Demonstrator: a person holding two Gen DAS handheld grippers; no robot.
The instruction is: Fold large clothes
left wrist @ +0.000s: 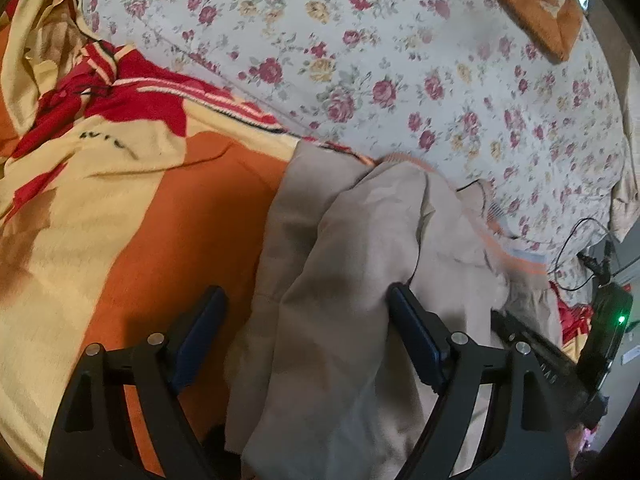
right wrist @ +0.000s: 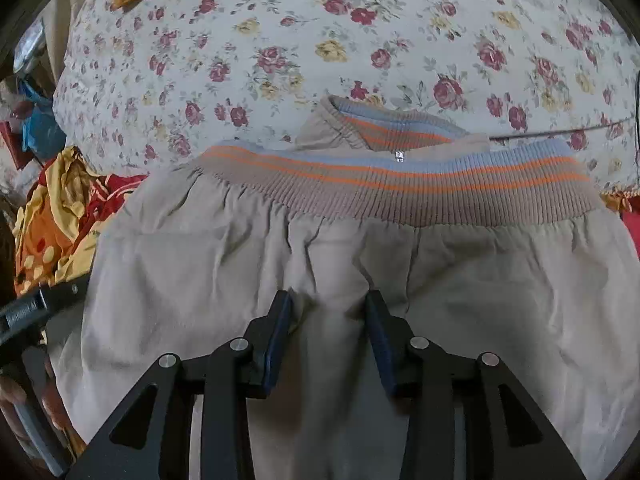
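A beige jacket (right wrist: 200, 272) with a ribbed hem striped blue and orange (right wrist: 400, 184) lies on a floral bedsheet (right wrist: 280, 52). My right gripper (right wrist: 329, 300) is partly open, its two fingers set on either side of a raised fold of the beige cloth without pinching it shut. In the left wrist view the same jacket (left wrist: 352, 264) is bunched in a fold. My left gripper (left wrist: 308, 296) is wide open around that fold, with the right finger (left wrist: 416, 340) against the cloth and the left finger (left wrist: 200, 332) over orange fabric.
A red, yellow and orange patterned cloth (left wrist: 100, 160) lies left of the jacket and shows at the left edge of the right wrist view (right wrist: 60, 220). An orange cushion (left wrist: 536, 4) sits at the far corner. A black cable (left wrist: 576, 236) and the other gripper (left wrist: 568, 360) are at right.
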